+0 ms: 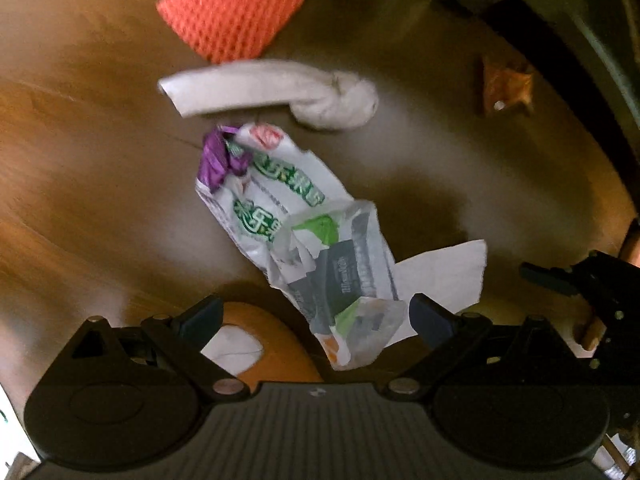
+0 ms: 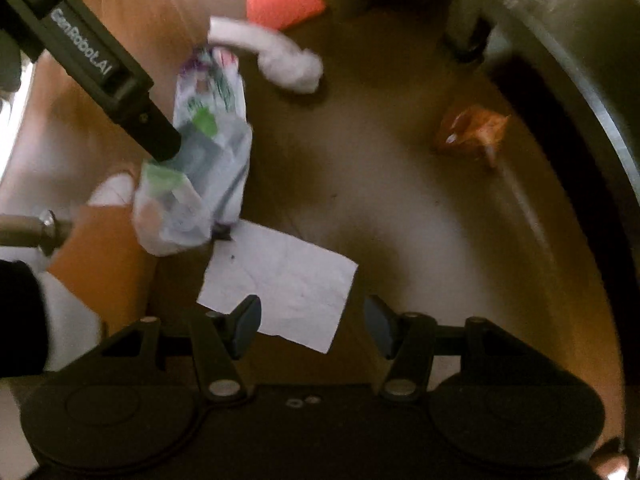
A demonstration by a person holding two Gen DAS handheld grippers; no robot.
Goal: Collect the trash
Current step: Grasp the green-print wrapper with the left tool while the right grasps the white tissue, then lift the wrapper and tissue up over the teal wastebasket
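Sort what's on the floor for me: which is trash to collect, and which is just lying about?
Trash, likely:
printed plastic bag
white paper sheet
orange wrapper

Probably just lying about:
white rolled sock
orange-red textured pad

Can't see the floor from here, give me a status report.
Left gripper open, over plastic bag. Right gripper open, over paper sheet. Sock and orange wrapper lie apart.
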